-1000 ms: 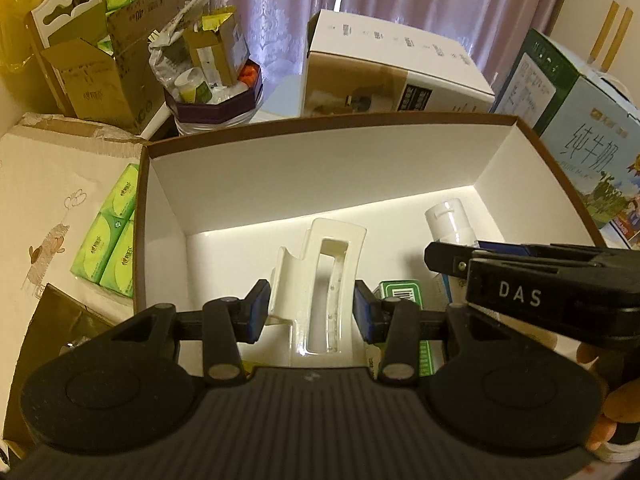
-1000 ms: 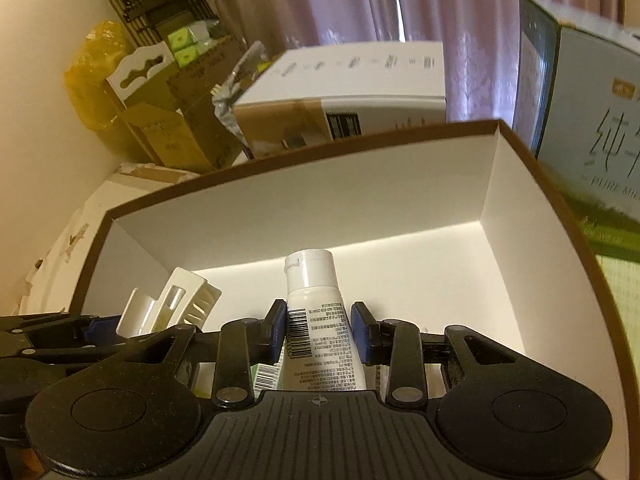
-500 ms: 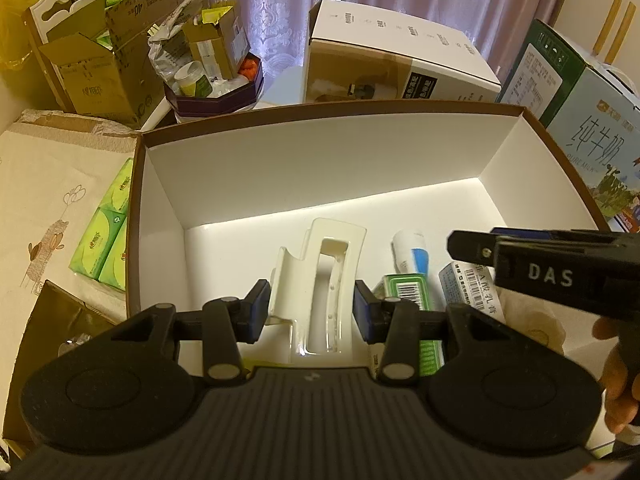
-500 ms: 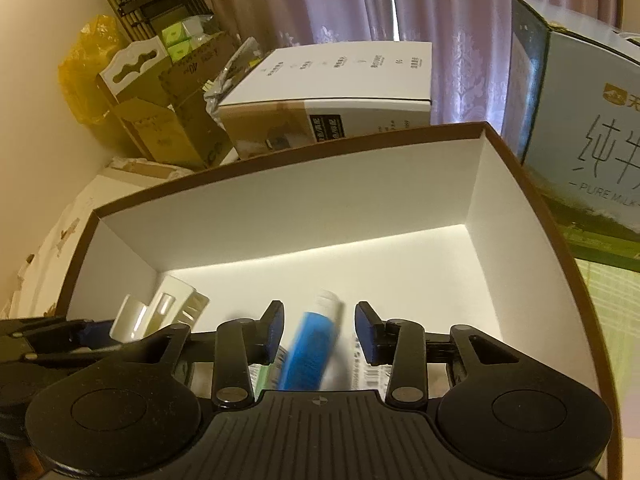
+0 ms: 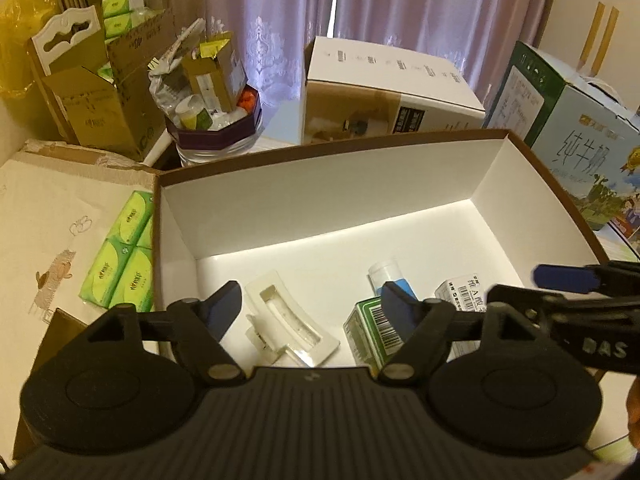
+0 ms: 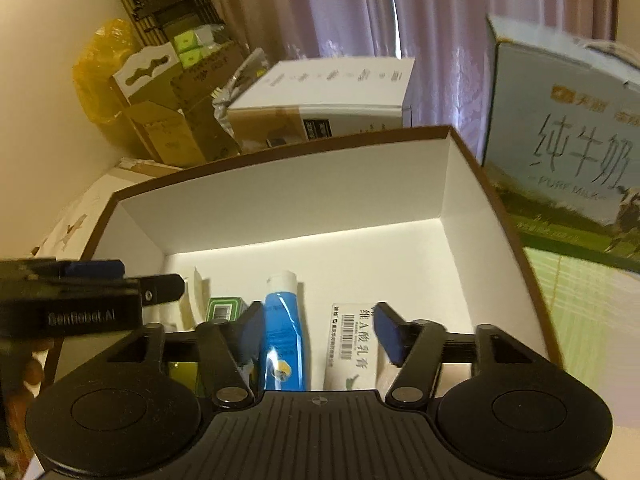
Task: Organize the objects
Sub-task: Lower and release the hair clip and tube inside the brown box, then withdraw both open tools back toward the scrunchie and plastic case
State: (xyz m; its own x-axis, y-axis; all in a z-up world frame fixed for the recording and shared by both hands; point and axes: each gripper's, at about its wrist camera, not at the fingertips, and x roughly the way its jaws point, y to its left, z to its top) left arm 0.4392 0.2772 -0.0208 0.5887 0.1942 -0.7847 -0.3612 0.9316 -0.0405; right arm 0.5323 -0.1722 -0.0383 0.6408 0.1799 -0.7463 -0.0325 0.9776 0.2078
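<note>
A brown-rimmed box (image 5: 360,142) with a white inside holds the items. My left gripper (image 5: 310,300) hangs over its near left part with its jaws opening. A white plastic clip (image 5: 288,320) lies loose on the floor between them, touching neither pad. My right gripper (image 6: 319,320) is also opening. A blue tube with a white cap (image 6: 282,332) lies flat below it, free of the pads. A white carton with a barcode (image 6: 354,340) sits to the tube's right and a green carton (image 6: 224,310) to its left. In the right wrist view the left gripper hides most of the clip.
Green tissue packs (image 5: 124,256) lie just outside the box's left wall. A milk case (image 5: 580,148) stands at the right, a white cardboard box (image 5: 380,92) behind, and open brown cartons (image 5: 100,100) and a purple tin (image 5: 216,136) at the back left. The box's far half is bare floor.
The left gripper let go of the white clip, which now lies flat. The right gripper released the tube, which dropped onto the box floor, and both sets of jaws spread apart.
</note>
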